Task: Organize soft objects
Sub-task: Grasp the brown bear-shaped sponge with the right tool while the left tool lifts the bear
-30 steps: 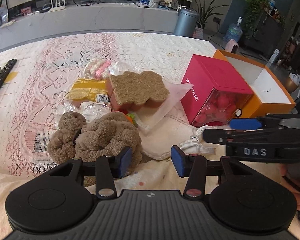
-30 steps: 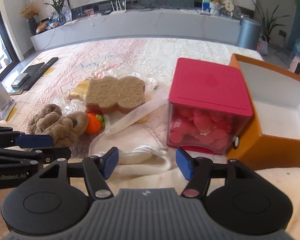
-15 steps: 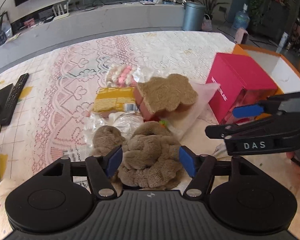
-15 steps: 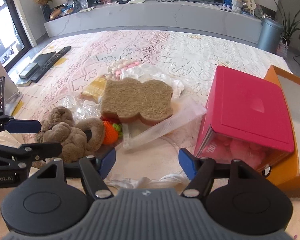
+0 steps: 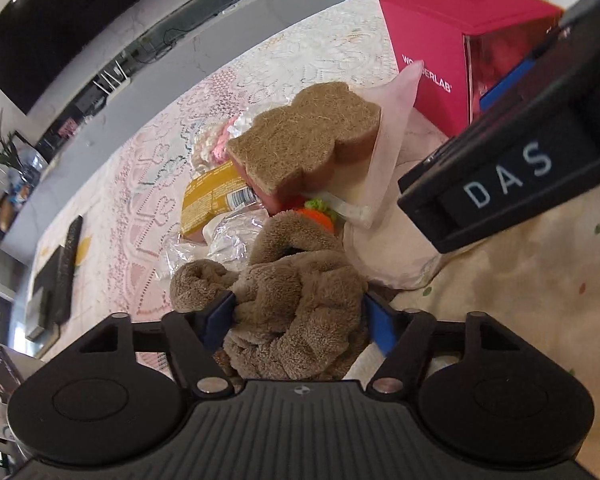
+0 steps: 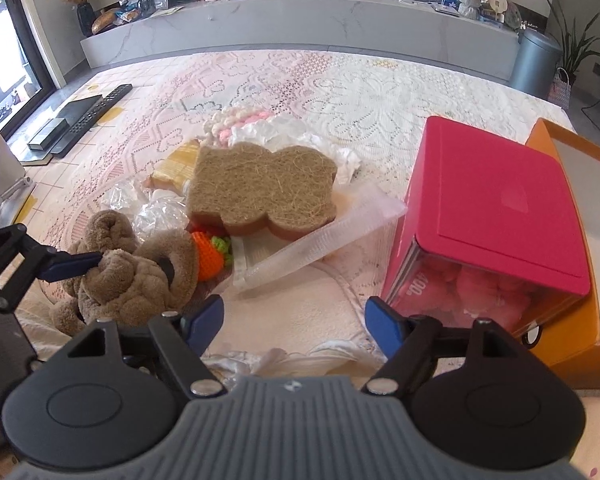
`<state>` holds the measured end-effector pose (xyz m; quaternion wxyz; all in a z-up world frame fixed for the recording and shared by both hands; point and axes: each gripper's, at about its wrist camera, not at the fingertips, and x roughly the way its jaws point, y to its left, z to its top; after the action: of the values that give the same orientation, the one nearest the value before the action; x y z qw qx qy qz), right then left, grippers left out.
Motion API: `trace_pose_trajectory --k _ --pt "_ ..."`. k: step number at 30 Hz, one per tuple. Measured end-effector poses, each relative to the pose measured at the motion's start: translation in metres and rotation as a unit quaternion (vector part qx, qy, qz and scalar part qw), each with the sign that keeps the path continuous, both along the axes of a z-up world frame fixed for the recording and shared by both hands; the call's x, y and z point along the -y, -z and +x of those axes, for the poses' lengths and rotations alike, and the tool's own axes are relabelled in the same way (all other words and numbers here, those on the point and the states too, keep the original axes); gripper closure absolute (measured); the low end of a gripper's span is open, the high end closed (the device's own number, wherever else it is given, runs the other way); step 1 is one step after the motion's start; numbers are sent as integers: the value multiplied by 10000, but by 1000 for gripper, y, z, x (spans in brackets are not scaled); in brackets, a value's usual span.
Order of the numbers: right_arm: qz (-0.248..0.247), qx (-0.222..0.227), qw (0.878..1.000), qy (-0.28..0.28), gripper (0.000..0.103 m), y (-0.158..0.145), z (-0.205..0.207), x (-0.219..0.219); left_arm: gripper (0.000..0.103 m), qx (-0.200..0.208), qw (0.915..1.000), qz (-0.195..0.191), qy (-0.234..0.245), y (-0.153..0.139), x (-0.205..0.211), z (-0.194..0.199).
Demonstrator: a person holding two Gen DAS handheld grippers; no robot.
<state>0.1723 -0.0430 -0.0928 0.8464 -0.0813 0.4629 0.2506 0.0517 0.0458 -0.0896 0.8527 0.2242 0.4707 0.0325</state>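
Note:
A brown plush toy (image 5: 296, 304) lies at the near edge of the pile, with its orange knitted carrot (image 5: 316, 216) behind it. My left gripper (image 5: 298, 322) has its blue pads on both sides of the plush and presses into it. In the right wrist view the plush (image 6: 136, 276) sits at the left with the left gripper's blue finger (image 6: 72, 266) against it. My right gripper (image 6: 294, 322) is open and empty above the white cloth (image 6: 300, 320). A bear-shaped brown sponge (image 6: 260, 190) lies on a clear pouch (image 6: 324, 236).
A pink box (image 6: 496, 208) stands at the right, against an open orange box (image 6: 580, 280). A yellow packet (image 5: 212, 196), crinkled plastic (image 5: 232, 236) and a pink-white knit (image 6: 236, 120) lie in the pile. Remote and black devices (image 6: 80, 116) lie far left.
My left gripper moved forward over the plush toy and tilted, and its pads closed in on the toy's sides. My right gripper drew back slightly and stayed open.

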Motion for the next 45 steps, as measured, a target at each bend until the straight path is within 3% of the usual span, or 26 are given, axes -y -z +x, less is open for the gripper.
trace_pose_trajectory --k 2,5,14,19,27,33,41,45 --pt "-23 -17 10000 0 26 1 -2 1 45 145 9999 7 -56 -3 -1 -4" --pt "-44 19 10000 -28 26 0 -6 3 55 337 9990 -204 -222 -15 -6 -10" --pt "-121 311 9988 -363 26 -14 -19 2 59 1107 9903 -613 -571 -69 -15 -30" --pt "-153 545 9961 -682 26 -28 -19 -9 59 1145 9812 -1327 -803 -90 -41 -13" --pt "-466 964 9830 -1488 26 -35 9 -45 59 899 9766 -1689 -982 -77 -73 18" --pt "-906 994 9663 -2197 19 -11 36 -75 59 872 9732 -1788 -1153 -65 -86 30" --pt "-1462 1122 9470 -2631 7 15 65 -99 59 781 9757 -1693 -1148 -55 -88 38" --pt "-1636 1179 9353 -2906 6 23 67 -110 59 767 9760 -1684 -1147 -52 -87 39"
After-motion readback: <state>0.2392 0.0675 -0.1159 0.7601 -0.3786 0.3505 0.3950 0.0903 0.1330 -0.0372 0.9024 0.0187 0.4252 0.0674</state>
